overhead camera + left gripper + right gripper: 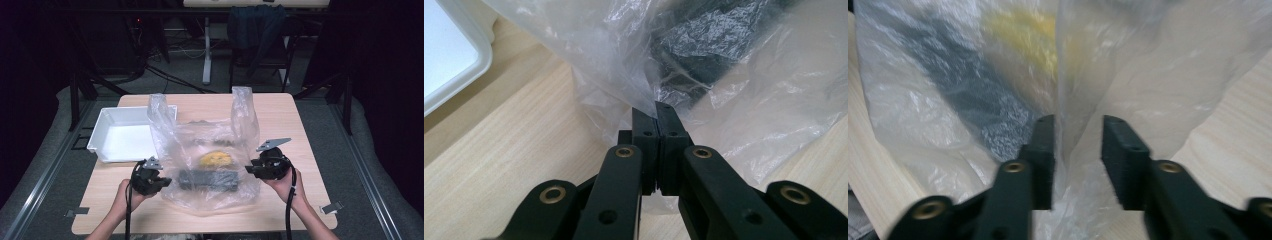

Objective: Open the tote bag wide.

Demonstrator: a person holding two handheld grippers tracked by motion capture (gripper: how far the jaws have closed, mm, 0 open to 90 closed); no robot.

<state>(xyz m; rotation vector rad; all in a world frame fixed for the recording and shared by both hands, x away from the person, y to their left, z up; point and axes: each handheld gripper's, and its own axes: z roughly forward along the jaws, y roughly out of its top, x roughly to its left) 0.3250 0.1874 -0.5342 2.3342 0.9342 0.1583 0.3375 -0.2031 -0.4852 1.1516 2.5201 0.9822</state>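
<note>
Pressed together on a fold of the thin clear plastic bag point(744, 95), the left gripper point(655, 112) pinches the bag's side at about 8 o'clock on the table. At 4 o'clock, the right gripper point(1077, 131) stands spread, a ridge of film between its jaws but not clamped. Inside the bag lie a long black block point(207, 179) and a round yellow object point(216, 159); a white plastic tray point(107, 145) waits at 10 o'clock. If the right gripper closes on too little film, I think the bag may slip and its contents slide.

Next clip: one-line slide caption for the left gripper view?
Left gripper pinching the clear plastic bag at its edge, white tray at upper left.
</note>
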